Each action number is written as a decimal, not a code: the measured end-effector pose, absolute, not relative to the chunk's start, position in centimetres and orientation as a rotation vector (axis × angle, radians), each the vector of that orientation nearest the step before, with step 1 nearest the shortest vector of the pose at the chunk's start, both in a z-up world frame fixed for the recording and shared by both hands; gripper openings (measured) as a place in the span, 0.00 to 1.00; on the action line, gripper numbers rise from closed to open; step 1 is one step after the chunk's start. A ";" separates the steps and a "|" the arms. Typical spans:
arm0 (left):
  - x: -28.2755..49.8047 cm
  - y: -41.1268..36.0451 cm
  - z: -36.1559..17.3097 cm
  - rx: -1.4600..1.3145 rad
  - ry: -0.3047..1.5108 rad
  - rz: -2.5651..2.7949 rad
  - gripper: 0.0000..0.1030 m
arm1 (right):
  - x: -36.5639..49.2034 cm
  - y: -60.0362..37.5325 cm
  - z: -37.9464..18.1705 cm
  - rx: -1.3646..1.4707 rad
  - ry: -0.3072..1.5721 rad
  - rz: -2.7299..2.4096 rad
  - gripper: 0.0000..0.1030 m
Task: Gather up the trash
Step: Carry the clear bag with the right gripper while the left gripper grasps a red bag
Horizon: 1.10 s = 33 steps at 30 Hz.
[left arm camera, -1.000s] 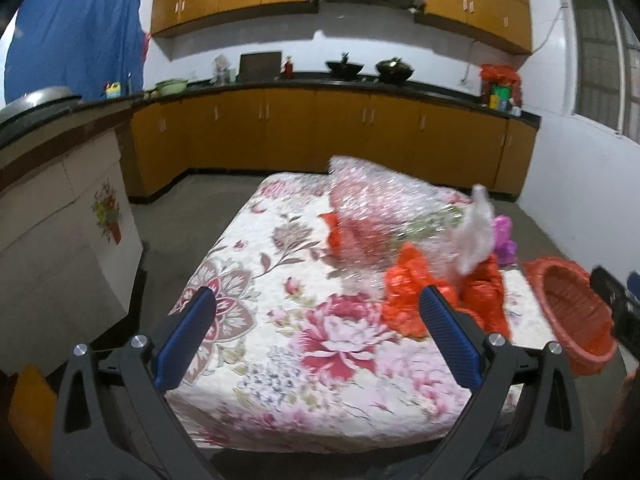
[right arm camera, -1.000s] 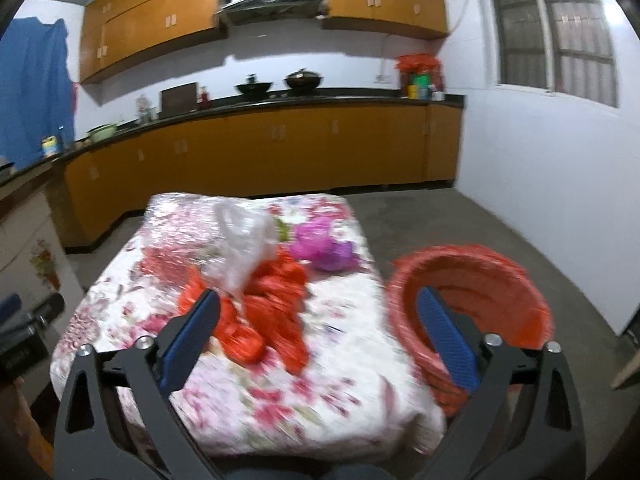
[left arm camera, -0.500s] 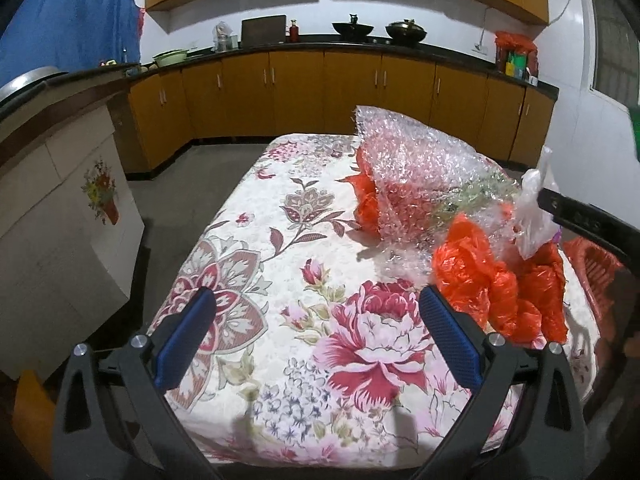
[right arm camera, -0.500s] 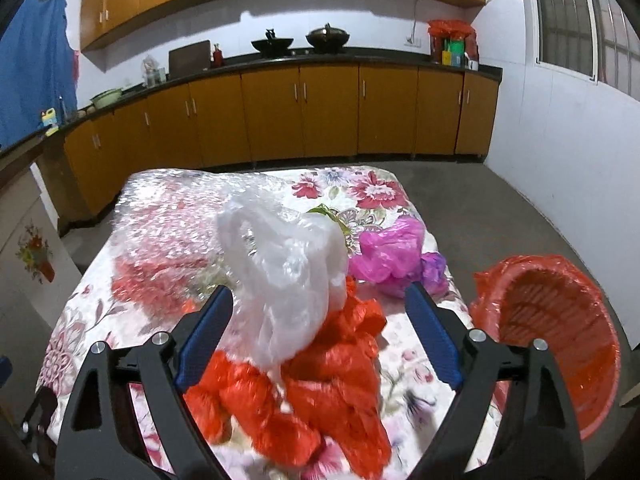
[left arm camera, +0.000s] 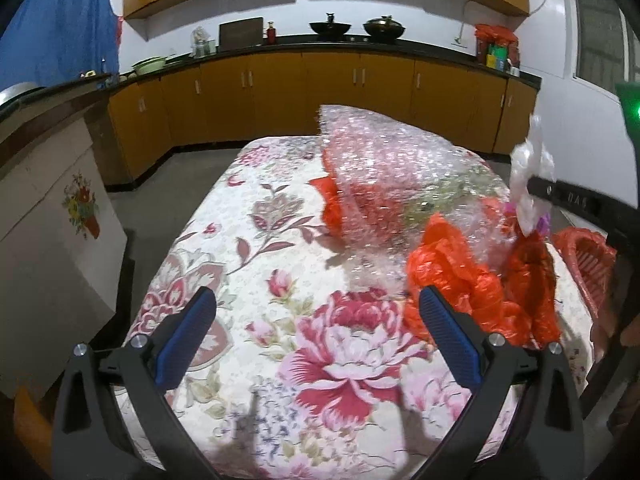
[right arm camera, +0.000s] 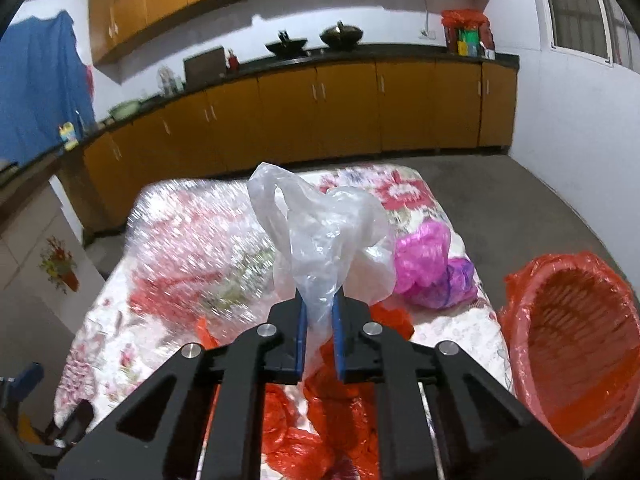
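- Clear plastic bag, crumpled trash, sits on top of the red bags on the floral-covered table; the right gripper is now clamped on it, its jaws having just closed from wide apart.
- Left gripper hovers over the table, jaws apart and empty, as before.
- Bubble wrap lies behind the clear bag, a pink bag to its right.
- Red basket, lined with red plastic, stands just off the table's right edge; nothing is visible inside.
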State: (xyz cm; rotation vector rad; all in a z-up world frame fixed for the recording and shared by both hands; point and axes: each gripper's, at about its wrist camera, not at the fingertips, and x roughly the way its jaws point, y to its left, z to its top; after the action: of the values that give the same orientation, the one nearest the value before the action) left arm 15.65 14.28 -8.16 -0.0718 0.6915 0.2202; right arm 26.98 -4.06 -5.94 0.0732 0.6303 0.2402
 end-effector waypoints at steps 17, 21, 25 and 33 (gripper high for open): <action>17.6 8.6 -8.9 -0.014 0.596 0.136 0.96 | 21.8 -10.9 -3.6 0.057 0.533 0.143 0.11; 19.8 7.6 -10.1 -0.042 0.652 0.097 0.93 | 21.3 -12.1 -4.7 0.068 0.565 0.120 0.11; 21.6 7.5 -10.8 -0.096 0.693 0.058 0.82 | 21.3 -12.6 -5.8 0.070 0.587 0.118 0.11; 24.1 7.4 -12.2 -0.145 0.779 0.014 0.34 | 21.2 -12.9 -6.8 0.067 0.604 0.130 0.11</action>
State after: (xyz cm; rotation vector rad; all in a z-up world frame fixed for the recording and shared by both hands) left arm 24.10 7.35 -12.22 -0.1447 0.7789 0.0138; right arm 21.16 -12.86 -6.83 0.0668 0.6036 0.1299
